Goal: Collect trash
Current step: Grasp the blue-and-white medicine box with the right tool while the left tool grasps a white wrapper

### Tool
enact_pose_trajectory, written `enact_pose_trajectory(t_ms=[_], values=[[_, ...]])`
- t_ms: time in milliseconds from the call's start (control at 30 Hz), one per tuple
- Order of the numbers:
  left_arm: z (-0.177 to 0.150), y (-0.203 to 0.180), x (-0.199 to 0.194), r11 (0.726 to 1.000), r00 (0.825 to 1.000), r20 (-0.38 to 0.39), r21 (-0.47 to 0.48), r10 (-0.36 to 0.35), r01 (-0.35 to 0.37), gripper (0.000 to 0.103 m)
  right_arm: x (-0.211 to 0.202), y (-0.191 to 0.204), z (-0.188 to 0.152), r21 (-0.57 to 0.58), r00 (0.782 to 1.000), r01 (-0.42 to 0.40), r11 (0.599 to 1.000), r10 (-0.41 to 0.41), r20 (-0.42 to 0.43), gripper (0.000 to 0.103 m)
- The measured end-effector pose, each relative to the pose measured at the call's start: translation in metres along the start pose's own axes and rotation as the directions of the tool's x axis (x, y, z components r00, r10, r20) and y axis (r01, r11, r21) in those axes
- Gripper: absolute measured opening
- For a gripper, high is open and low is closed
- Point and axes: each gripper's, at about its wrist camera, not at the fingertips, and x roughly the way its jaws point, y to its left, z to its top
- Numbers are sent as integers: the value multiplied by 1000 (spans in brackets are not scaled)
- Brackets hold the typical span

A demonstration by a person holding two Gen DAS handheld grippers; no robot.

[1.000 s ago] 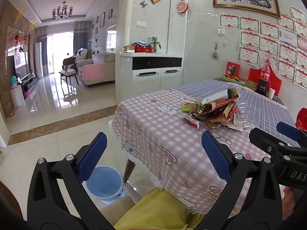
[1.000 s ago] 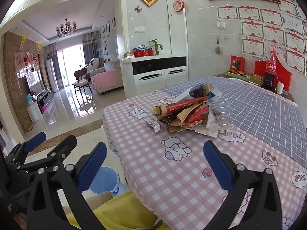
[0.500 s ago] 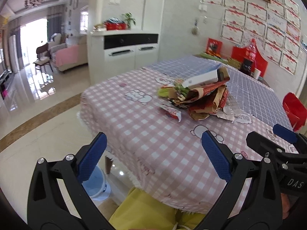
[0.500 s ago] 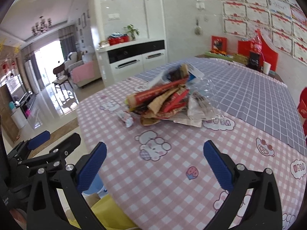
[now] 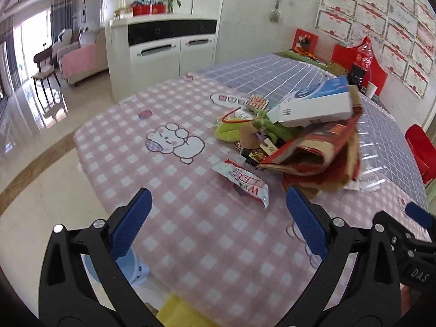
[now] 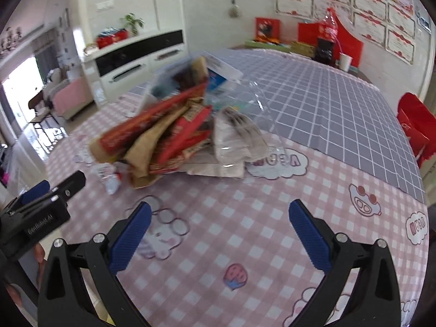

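Note:
A heap of trash (image 5: 305,141) lies on the pink checked tablecloth: red and brown wrappers, a white and blue box (image 5: 316,103), green scraps and clear plastic. A small white snack wrapper (image 5: 242,182) lies apart at the heap's near left side. My left gripper (image 5: 218,204) hovers open over the table's near edge, just short of that wrapper. In the right wrist view the same heap (image 6: 174,133) sits ahead, and my right gripper (image 6: 220,218) is open and empty above the cloth. The left gripper's body (image 6: 41,212) shows at the left edge there.
A light blue bin (image 5: 128,267) stands on the floor under the table's near left edge. Something yellow (image 5: 177,313) lies close below me. A cola bottle (image 6: 327,38), a paper cup (image 6: 344,61) and red boxes stand at the table's far end. A white cabinet (image 5: 169,46) stands behind.
Both grippers have moved forward and tilted down over the table, so the trash heap looms larger and closer. Both stay open and empty.

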Motion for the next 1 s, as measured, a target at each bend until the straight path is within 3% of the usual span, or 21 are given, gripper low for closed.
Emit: enact_pose_trajectory(t_ms=[167, 400, 467, 500, 567, 600, 633, 700, 733, 800, 933, 1000], values=[[4, 6, 33, 997, 996, -82, -71, -26, 20, 94, 15, -3, 5, 14, 1000, 9, 1000, -9, -30, 99], [5, -4, 50, 998, 996, -92, -69, 7, -14, 84, 20, 0, 13, 12, 999, -3, 1000, 3, -39, 99], [7, -4, 54, 996, 995, -99, -86, -23, 14, 79, 19, 3, 14, 8, 999, -6, 1000, 6, -34, 99], [8, -4, 55, 996, 994, -103, -84, -40, 32, 74, 20, 4, 15, 7, 999, -10, 1000, 10, -34, 99], [8, -2, 54, 992, 990, -98, -81, -102, 94, 50, 18, 8, 18, -4, 999, -21, 1000, 21, -34, 99], [8, -1, 52, 986, 984, -96, -87, -152, 144, 31, 16, 10, 20, -12, 999, -29, 1000, 28, -30, 99], [8, 0, 51, 981, 979, -95, -90, -181, 172, 24, 15, 12, 22, -20, 999, -37, 999, 36, -26, 99], [8, -3, 49, 988, 986, -79, -57, -147, 143, 19, 10, 15, 30, -29, 998, -55, 998, 54, -19, 99], [8, -4, 47, 992, 990, -68, -40, -123, 121, 4, 9, 18, 34, -31, 998, -68, 997, 68, -19, 99], [9, -2, 45, 998, 996, -57, -18, -67, 66, 4, 5, 22, 44, -33, 992, -123, 992, 123, -23, 99], [13, 9, 40, 995, 995, -39, 1, -96, 96, 4, -5, 32, 63, -27, 970, -242, 970, 242, 13, 99], [18, 14, 37, 996, 995, -22, 8, -94, 94, 4, -5, 40, 73, -37, 968, -247, 968, 248, 27, 96]])
